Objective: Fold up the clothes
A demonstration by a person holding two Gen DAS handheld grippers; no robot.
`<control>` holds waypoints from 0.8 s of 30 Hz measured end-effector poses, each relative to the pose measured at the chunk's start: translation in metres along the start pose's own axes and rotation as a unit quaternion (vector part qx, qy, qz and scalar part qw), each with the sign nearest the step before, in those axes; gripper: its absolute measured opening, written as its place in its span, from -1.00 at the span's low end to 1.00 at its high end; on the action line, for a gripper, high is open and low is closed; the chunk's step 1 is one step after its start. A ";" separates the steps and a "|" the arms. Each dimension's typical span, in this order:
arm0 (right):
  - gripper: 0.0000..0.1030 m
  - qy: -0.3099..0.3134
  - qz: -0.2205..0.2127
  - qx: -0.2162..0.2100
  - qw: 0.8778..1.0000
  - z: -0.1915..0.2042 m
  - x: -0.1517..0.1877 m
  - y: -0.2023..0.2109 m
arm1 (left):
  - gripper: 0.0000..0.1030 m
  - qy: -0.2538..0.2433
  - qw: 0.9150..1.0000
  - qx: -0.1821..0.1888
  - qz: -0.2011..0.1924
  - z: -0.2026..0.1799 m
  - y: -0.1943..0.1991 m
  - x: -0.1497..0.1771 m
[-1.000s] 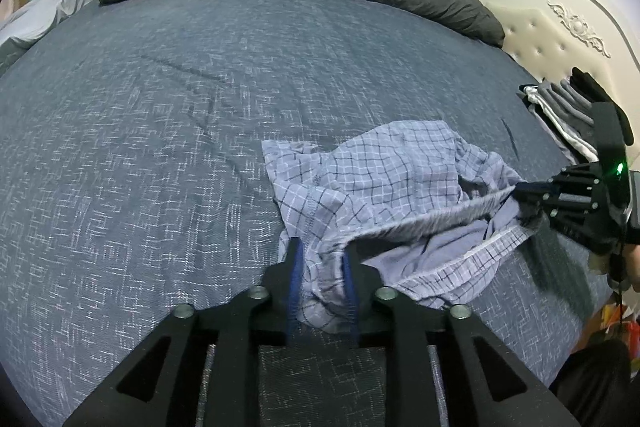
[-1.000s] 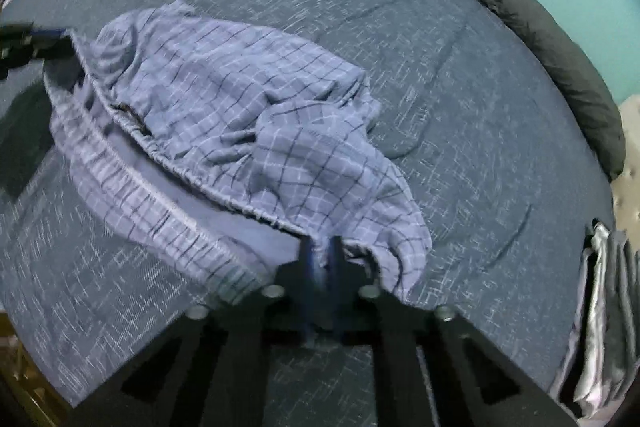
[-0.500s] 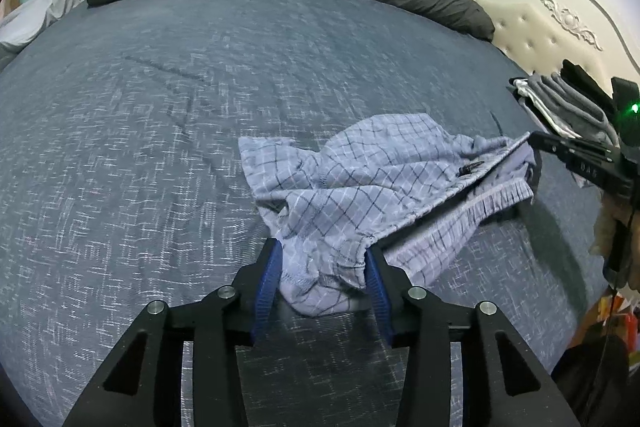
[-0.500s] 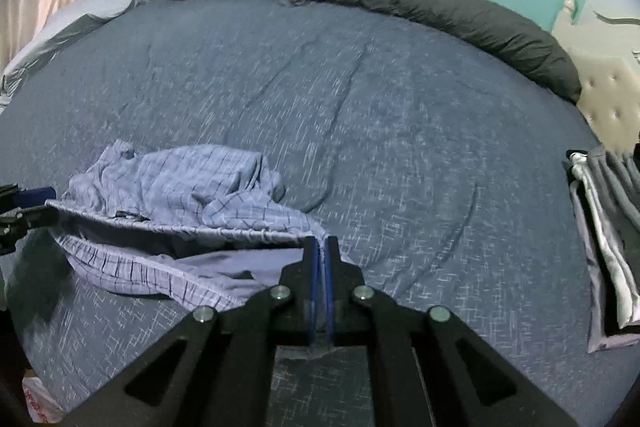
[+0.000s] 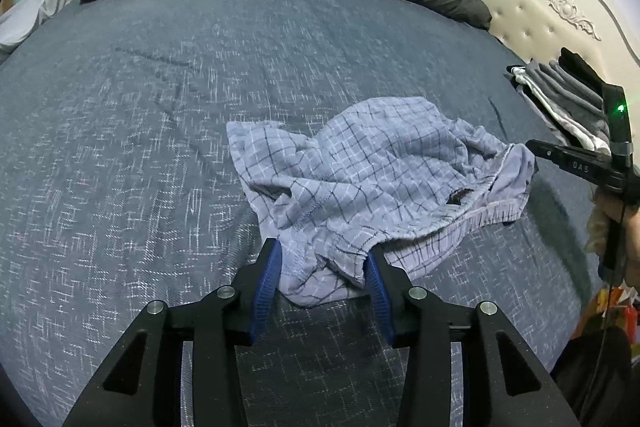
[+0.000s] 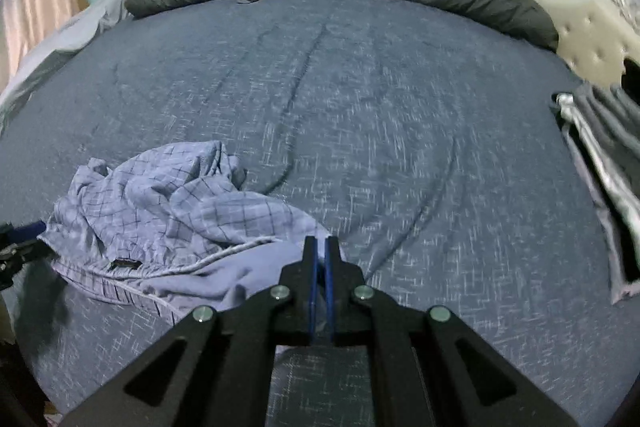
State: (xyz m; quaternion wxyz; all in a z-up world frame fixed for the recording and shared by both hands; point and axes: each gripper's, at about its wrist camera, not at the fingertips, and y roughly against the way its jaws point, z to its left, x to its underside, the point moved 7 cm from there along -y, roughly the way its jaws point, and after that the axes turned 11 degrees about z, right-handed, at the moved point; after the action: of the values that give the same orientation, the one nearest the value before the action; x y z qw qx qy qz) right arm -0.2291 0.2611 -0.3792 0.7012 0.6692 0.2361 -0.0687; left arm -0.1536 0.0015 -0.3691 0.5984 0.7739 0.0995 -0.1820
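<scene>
While our right gripper [image 6: 320,247] pinches the checked shorts [image 5: 372,179] lower centre and our left gripper [image 5: 324,267] gapes around a bunched corner, folding is unstarted beside the folded stack [image 5: 560,99] at right.

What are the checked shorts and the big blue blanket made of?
The crumpled light-blue checked shorts look like thin woven cotton: soft matte folds and a gathered elastic waistband. The dark blue flecked bedcover seems a thicker matte woven fabric with shallow creases. Exact fibres can't be told.
</scene>
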 end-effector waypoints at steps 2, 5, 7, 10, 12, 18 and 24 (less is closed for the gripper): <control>-0.94 0.001 0.004 -0.004 1.000 -0.001 0.002 -0.003 | -0.11 -0.001 1.000 -0.002 0.000 0.000 0.001 0.001; -0.80 0.010 0.005 -0.018 1.000 0.003 0.003 -0.002 | -0.11 -0.001 1.000 -0.004 -0.001 0.003 0.003 0.003; -0.53 0.028 0.002 -0.019 0.999 0.008 0.004 0.000 | -0.11 0.000 1.000 -0.005 0.001 0.004 0.003 0.004; -0.24 0.066 -0.009 -0.014 0.998 0.020 0.007 0.009 | -0.11 0.002 1.000 -0.002 0.003 0.004 0.002 0.004; -0.23 0.078 -0.010 -0.008 0.997 0.023 0.006 0.011 | -0.17 0.003 1.000 0.001 0.002 0.004 0.002 0.004; -0.23 0.008 -0.013 -0.010 1.000 -0.004 -0.008 0.009 | -0.53 -0.003 1.000 0.004 0.000 0.002 0.003 0.003; -0.24 0.066 0.046 0.016 0.997 0.023 0.008 -0.024 | -0.62 0.002 1.000 0.005 -0.020 0.004 0.013 -0.003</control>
State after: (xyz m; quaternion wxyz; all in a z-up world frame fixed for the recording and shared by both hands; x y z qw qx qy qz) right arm -0.2262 0.2380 -0.4050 0.6755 0.6937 0.2499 0.0046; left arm -0.1521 -0.0060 -0.3575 0.5904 0.7751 0.1155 -0.1929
